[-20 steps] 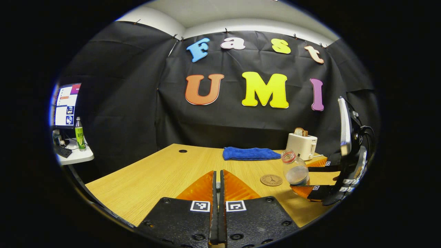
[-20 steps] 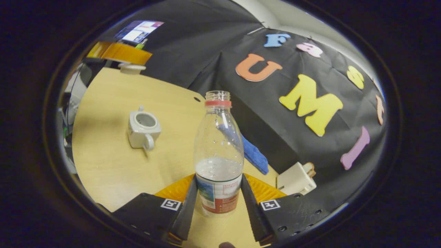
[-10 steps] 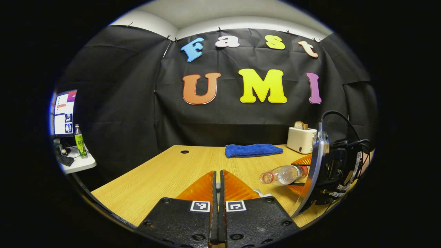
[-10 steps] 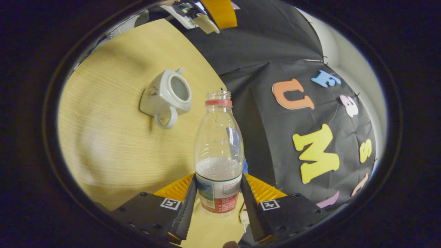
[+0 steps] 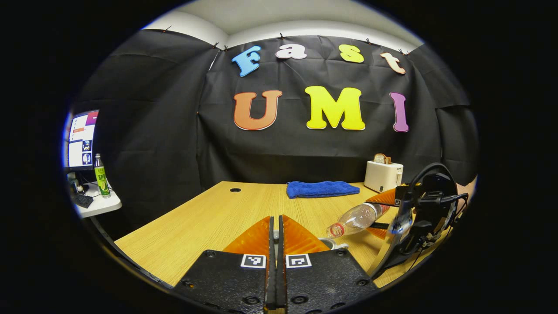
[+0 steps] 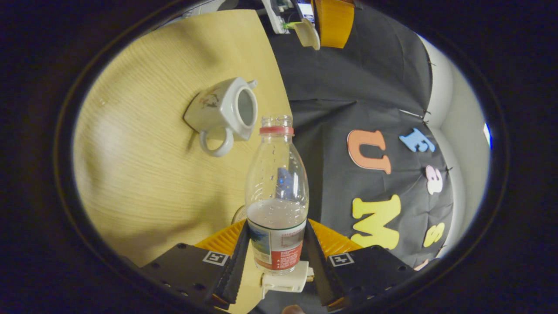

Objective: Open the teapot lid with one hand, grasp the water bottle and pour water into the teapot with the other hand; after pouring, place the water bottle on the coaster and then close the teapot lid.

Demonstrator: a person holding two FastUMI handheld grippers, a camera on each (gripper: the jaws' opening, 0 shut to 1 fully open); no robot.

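My right fingers (image 6: 276,255) pinch the bottle (image 6: 276,196) low on its labelled body, one finger pressed to each side, with water sitting in its lower part and its uncapped mouth pointing away from me. In the left gripper view the bottle (image 5: 355,219) lies tipped nearly flat, its mouth lowered toward a white rim just under it, beside my left fingers. The teapot (image 6: 224,112) stands open on the counter (image 6: 144,144), its handle turned toward the bottle and its opening just beside the bottle's mouth. My left fingers (image 5: 275,266) are pressed together with something thin caught between them; from this view I cannot tell what it is. In the right gripper view the left gripper (image 6: 320,26) hangs beyond the teapot with the white lid (image 6: 307,34) in its fingers. Behind the bottle on the counter lie a blue towel (image 5: 321,189) and, to the towel's right, a white toaster (image 5: 383,175) with bread in its slot.
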